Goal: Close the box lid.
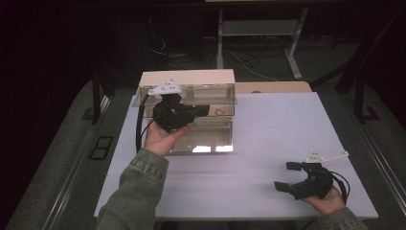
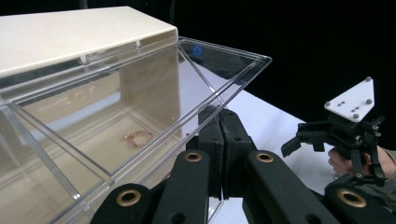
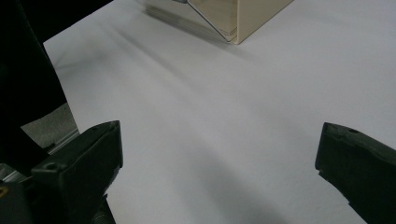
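Observation:
A clear plastic box [image 1: 210, 139] with a cream back part [image 2: 70, 32] stands at the table's far left. A small beaded bracelet [image 2: 137, 137] lies on its floor. The box's clear lid [image 2: 219, 65] is raised and tilted. My left gripper [image 1: 203, 110] reaches over the box from the left, jaws closed together at the lid's front edge [image 2: 218, 116] and pinching the thin plastic. My right gripper [image 1: 286, 176] rests near the table's front right corner, open, with bare table between its jaws [image 3: 219, 154]. It also appears in the left gripper view [image 2: 299, 137].
The white table [image 1: 277, 124] stretches between the box and my right hand. A corner of the box [image 3: 233, 18] sits far ahead in the right gripper view. Desk legs and cables [image 1: 249, 60] lie on the dark floor beyond the table.

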Available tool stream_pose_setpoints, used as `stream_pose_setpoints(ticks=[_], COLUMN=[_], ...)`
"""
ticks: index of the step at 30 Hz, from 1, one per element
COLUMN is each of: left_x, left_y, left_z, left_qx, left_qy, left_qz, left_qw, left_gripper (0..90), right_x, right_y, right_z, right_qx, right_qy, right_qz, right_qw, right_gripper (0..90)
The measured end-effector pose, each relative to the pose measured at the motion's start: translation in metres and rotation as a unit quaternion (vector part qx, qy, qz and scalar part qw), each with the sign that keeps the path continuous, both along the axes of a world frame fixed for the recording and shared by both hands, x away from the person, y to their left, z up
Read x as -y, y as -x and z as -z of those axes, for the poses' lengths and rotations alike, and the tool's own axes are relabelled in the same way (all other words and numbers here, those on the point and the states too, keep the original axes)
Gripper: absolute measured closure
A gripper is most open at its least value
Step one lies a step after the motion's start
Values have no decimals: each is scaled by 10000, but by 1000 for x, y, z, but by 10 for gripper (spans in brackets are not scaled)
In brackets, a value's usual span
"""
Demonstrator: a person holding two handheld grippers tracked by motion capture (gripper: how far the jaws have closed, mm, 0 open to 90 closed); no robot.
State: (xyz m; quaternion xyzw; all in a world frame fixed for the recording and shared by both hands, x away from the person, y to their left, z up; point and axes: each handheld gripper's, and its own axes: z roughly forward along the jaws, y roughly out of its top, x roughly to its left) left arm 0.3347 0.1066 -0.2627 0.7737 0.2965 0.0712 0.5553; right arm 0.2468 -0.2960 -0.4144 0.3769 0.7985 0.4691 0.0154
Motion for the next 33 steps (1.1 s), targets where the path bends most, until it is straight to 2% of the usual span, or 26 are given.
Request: stream_pose_setpoints(ticks=[6, 13, 18, 21, 28, 32, 33], left_x=[-1, -3, -10, -15, -31, -39, -41], left_y=[2, 6, 11, 16, 25, 28, 29], left_z=[8, 21, 30, 34, 50, 60, 63], left_qx=[-129, -358, -470, -465, -526, -555, -570], left_qy=[7, -126, -19, 35, 336, 503, 517], left_qz=[-5, 163, 171, 173, 297, 254, 232], left_qw=[9999, 9991, 9987, 9988, 9976, 9969, 9968], left_gripper=[842, 778, 707, 620, 314, 218, 196], right_x=[0, 1, 0, -1, 0, 1, 1], right_y=[0, 0, 1, 1, 1, 1, 1], right_z=[0, 0, 0, 0, 0, 0, 0], right_qx=[-31, -48, -6, -16, 5, -17, 35], right_qy=[-15, 26, 52, 58, 69, 56, 62], right_qz=[28, 12, -29, -44, -33, -29, -34], right_qw=[10000, 10000, 10000, 10000, 10000, 10000, 10000], right_gripper=[5, 5, 5, 5, 5, 5, 5])
